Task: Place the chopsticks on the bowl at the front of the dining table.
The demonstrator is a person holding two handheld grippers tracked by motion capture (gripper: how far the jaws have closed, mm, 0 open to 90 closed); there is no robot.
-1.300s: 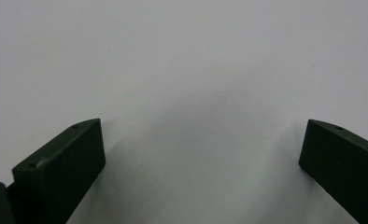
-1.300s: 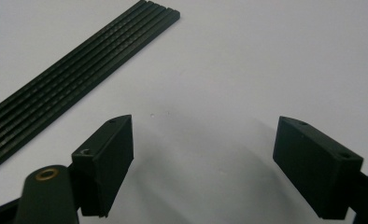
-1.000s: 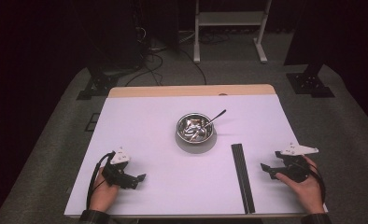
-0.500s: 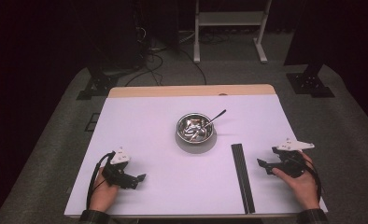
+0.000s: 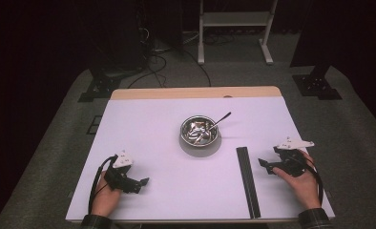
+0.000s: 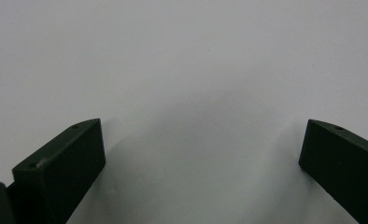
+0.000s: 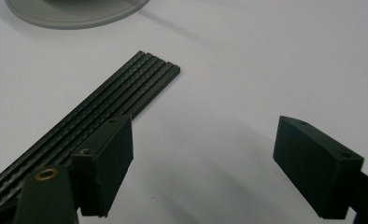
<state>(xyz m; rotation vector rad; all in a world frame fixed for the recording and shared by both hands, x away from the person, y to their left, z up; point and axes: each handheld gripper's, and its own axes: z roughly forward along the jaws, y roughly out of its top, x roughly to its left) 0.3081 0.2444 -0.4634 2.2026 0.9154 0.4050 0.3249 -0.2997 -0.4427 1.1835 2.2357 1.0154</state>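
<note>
Strip [image 5: 248, 182] lengthwise away from person, beside open-jawed right gripper [image 5: 265, 165].

the left tongs [image 5: 141, 181] sit low at the near left of the surface [image 5: 176, 191], jaws spread wide and empty, pointing right. the right tongs [image 5: 265, 163] rest at the near right, jaws likewise gaping, pointing left.
</note>
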